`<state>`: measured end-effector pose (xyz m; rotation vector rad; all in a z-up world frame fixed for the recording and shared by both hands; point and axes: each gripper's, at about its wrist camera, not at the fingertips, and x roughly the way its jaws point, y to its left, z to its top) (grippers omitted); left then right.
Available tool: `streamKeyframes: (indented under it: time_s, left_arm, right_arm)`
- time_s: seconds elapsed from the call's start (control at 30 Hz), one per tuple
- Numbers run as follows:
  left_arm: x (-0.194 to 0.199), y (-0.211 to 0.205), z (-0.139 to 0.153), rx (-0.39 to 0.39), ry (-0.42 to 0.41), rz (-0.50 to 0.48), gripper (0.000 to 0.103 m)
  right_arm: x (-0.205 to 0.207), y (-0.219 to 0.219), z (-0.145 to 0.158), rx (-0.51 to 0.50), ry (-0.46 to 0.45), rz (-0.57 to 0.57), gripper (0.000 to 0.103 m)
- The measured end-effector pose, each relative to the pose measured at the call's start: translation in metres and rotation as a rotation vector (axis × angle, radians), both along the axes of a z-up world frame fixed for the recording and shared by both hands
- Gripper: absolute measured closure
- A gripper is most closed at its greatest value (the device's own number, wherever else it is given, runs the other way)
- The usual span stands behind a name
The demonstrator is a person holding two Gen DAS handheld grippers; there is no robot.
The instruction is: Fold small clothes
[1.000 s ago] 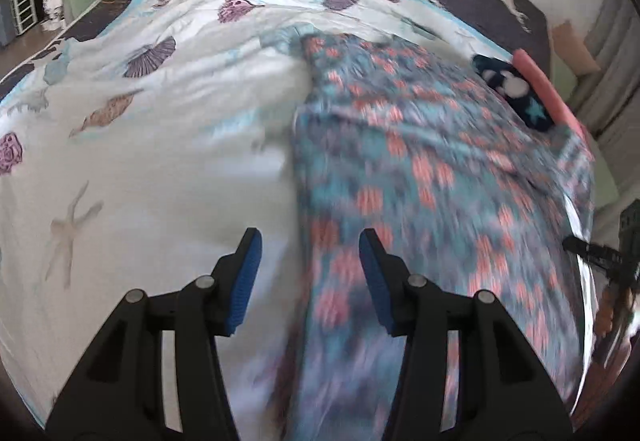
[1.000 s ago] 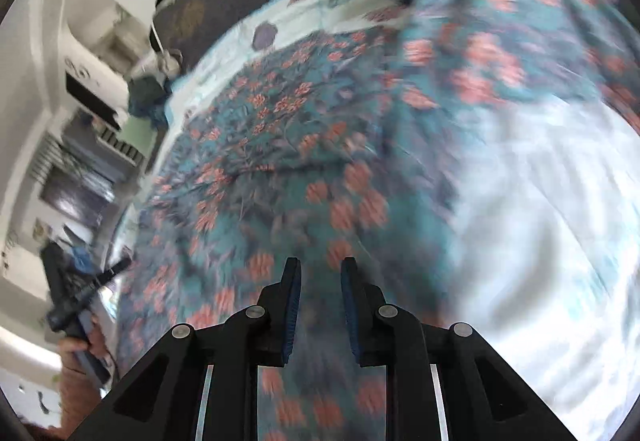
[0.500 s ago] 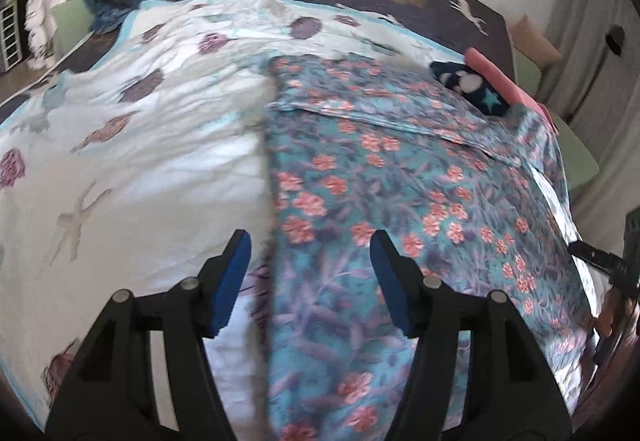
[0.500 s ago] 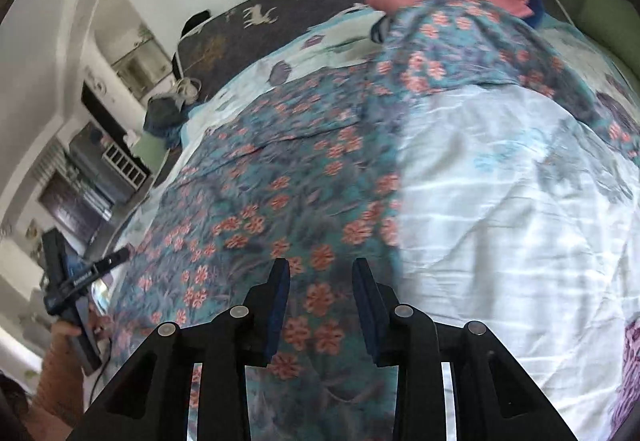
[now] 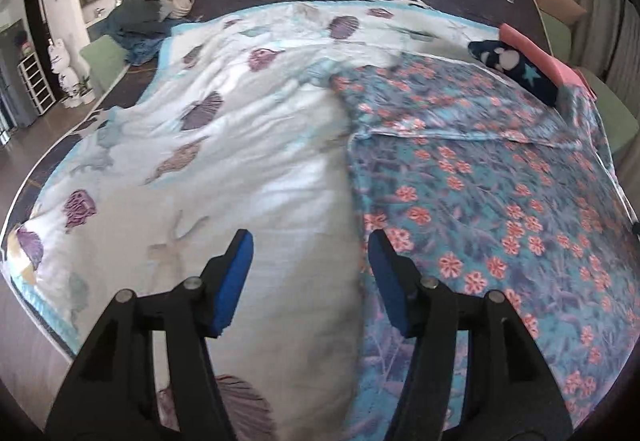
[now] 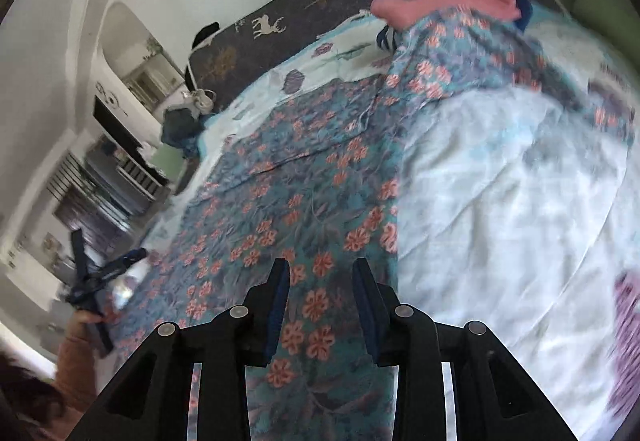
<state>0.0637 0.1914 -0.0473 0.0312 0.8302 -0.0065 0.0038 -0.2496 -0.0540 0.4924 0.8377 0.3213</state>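
Left wrist view shows the left gripper (image 5: 310, 265) with jaws spread wide and empty, hovering over the white quilt (image 5: 208, 169) just beside the long edge of the floral garment (image 5: 480, 209), which lies flat toward the bed's right side. At the bed's far right corner sit a navy cloth (image 5: 516, 71) and a pink cloth (image 5: 540, 53). Right wrist view shows the right gripper (image 6: 320, 281) also parted, holding nothing, above the floral garment (image 6: 304, 193). Judging by this, the step is reaching for a fold; next, each claw likely needs to pinch an edge
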Motion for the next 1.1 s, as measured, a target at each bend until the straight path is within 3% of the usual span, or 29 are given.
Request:
streamKeyframes:
  time_s: [0.1,0.17,0.2,0.27,0.33,0.47,0.6,0.7,0.8,0.9,1.1]
  left_arm:
    - [-0.004,-0.009,-0.013,0.053,0.039,-0.042,0.042]
    - [-0.008,-0.022,-0.016,0.127,0.04,-0.063,0.042]
    - [-0.008,-0.027,-0.012,0.131,0.025,-0.066,0.042]
    - [-0.007,-0.036,0.001,0.088,-0.023,-0.075,0.042]
    - [0.002,-0.052,0.019,0.004,-0.087,-0.109,0.038]
    - [0.034,-0.103,0.043,-0.055,-0.161,-0.187,0.032]
    - [0.069,-0.158,0.047,-0.103,-0.144,-0.272,0.032]
    - [0.095,-0.201,0.044,-0.147,-0.123,-0.338,0.032]
    - [0.114,-0.238,0.033,-0.16,-0.095,-0.384,0.032]
    - [0.127,-0.269,0.012,-0.14,-0.057,-0.395,0.032]
    - [0.139,-0.282,-0.02,-0.211,0.056,-0.397,0.032]
  right_arm:
    - [-0.002,0.011,-0.011,-0.027,0.057,0.061,0.07]
    - [0.001,0.015,-0.013,-0.12,0.072,0.065,0.07]
    - [0.005,0.011,-0.01,-0.167,0.06,0.047,0.07]
    - [0.017,-0.005,-0.003,-0.169,0.037,-0.016,0.067]
    - [0.039,-0.036,0.003,-0.091,0.007,-0.132,0.051]
    - [0.081,-0.089,-0.006,0.114,0.018,-0.314,0.05]
    - [0.124,-0.115,-0.033,0.344,0.066,-0.379,0.05]
    - [0.146,-0.127,-0.055,0.447,0.105,-0.434,0.05]
    - [0.16,-0.136,-0.067,0.505,0.125,-0.47,0.049]
    - [0.174,-0.137,-0.065,0.495,0.105,-0.462,0.045]
    - [0.212,-0.134,-0.064,0.48,0.079,-0.45,0.034]
